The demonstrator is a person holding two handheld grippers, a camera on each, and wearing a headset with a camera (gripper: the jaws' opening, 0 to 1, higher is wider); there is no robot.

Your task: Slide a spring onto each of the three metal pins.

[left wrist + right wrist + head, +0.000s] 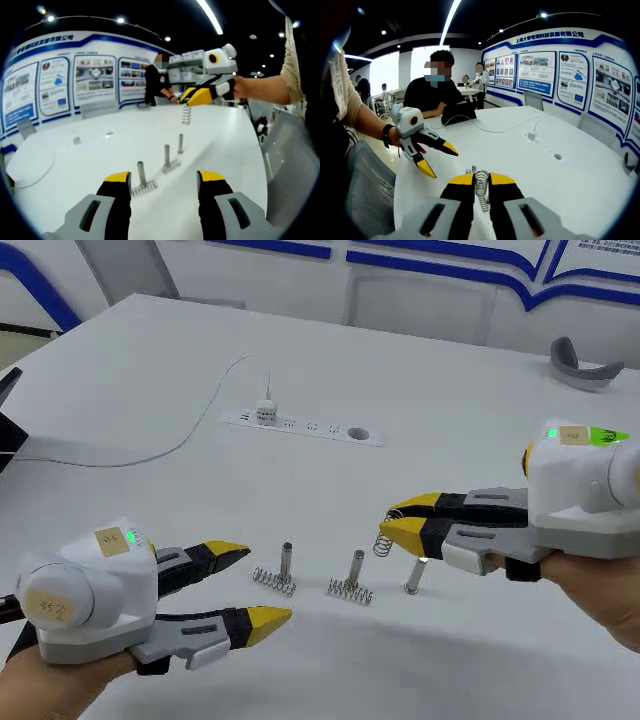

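Three short metal pins stand upright in a row on the white table: left pin (286, 560), middle pin (356, 566), right pin (413, 576). One loose spring (274, 581) lies at the foot of the left pin and another spring (350, 590) beside the middle pin. My right gripper (398, 520) is shut on a third spring (383, 541), which hangs just above and left of the right pin; the held spring (481, 189) sits between the yellow-tipped jaws. My left gripper (254, 586) is open, empty, a little left of the left pin (141, 172).
A white power strip (300, 426) with a plugged-in cable (170, 448) lies across the middle of the table. A grey curved object (585, 365) rests at the far right edge. A person (437, 92) sits at the table's far side, behind a dark laptop.
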